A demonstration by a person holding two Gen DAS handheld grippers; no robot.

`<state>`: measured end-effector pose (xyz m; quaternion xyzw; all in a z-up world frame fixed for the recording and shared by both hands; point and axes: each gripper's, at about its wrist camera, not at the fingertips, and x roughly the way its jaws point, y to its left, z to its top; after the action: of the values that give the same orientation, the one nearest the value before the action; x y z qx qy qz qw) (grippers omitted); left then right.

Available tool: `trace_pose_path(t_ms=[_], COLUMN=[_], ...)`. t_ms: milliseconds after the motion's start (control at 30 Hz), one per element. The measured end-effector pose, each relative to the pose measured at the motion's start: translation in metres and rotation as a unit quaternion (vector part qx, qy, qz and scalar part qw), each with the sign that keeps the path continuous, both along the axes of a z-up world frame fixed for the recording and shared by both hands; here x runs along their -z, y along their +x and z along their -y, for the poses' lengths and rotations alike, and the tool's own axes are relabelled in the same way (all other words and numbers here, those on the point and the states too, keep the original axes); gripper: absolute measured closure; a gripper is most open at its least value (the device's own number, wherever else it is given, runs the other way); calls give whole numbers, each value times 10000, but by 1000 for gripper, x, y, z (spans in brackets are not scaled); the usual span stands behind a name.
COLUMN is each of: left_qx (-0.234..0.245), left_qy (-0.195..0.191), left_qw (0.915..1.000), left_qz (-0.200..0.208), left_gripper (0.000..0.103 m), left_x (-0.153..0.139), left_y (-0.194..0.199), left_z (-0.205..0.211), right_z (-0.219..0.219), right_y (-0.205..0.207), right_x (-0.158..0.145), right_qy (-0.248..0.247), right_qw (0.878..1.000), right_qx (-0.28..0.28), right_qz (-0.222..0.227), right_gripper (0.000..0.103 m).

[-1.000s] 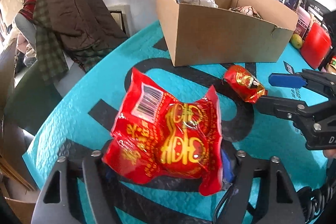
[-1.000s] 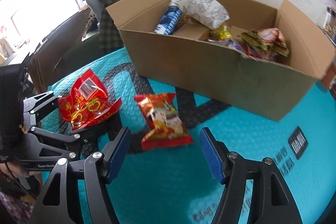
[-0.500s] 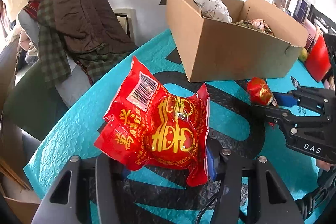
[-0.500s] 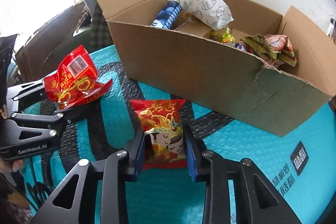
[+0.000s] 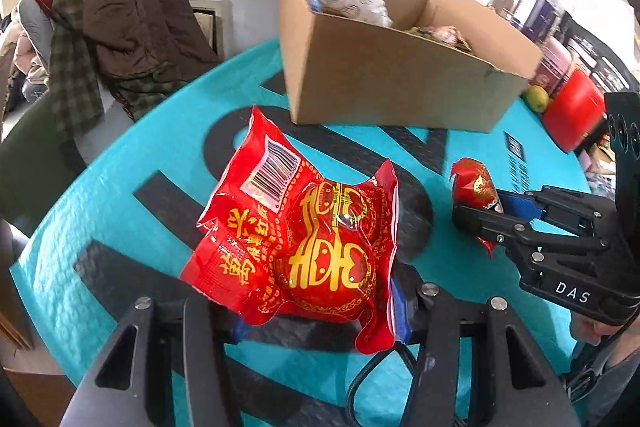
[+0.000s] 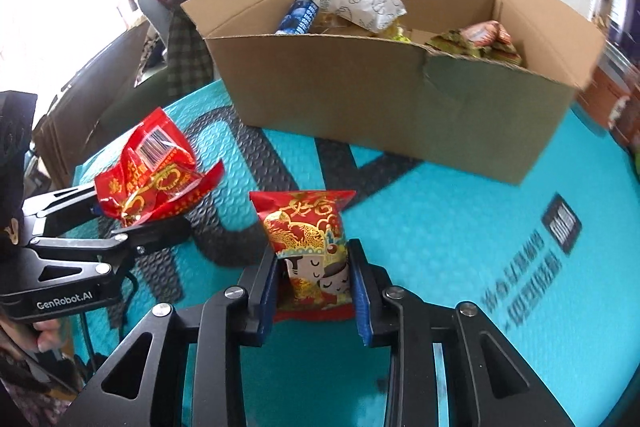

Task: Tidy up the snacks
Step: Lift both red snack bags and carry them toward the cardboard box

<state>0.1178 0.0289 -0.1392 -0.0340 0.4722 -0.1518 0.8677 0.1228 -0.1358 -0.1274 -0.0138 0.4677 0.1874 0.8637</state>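
Note:
My left gripper (image 5: 316, 311) is shut on a large red snack bag with gold characters (image 5: 304, 239) and holds it above the teal mat; it also shows in the right wrist view (image 6: 154, 179). My right gripper (image 6: 314, 291) is shut on a smaller red snack packet with a cartoon face (image 6: 310, 247), lifted off the mat; that packet shows in the left wrist view (image 5: 476, 191). An open cardboard box (image 6: 380, 95) with several snacks inside stands behind both, also in the left wrist view (image 5: 392, 83).
A teal bubble mat with black lettering (image 6: 460, 235) covers the table. A chair draped with brown and plaid clothes (image 5: 112, 27) stands at the left. A red container (image 5: 576, 111), a green fruit (image 5: 538, 98) and bottles sit at the right.
My right gripper closed on the small red packet and raised it. My left gripper lifted the large red bag higher. Both moved toward the box.

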Motion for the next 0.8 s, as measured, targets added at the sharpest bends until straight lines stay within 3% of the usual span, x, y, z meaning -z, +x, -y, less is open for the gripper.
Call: trace_pose_path(t_ms=[800], left_qx=[1093], left_qy=[-324], left_qw=[9931], left_qz=[274], left_gripper=[51], left_x=[-38], left_y=[-55], left_z=[68], right_z=[54], right_y=[-93], right_x=[-29], right_qy=[559], right_qw=[9926], right_qx=[1037], right_qz=[308], right_gripper=[72])
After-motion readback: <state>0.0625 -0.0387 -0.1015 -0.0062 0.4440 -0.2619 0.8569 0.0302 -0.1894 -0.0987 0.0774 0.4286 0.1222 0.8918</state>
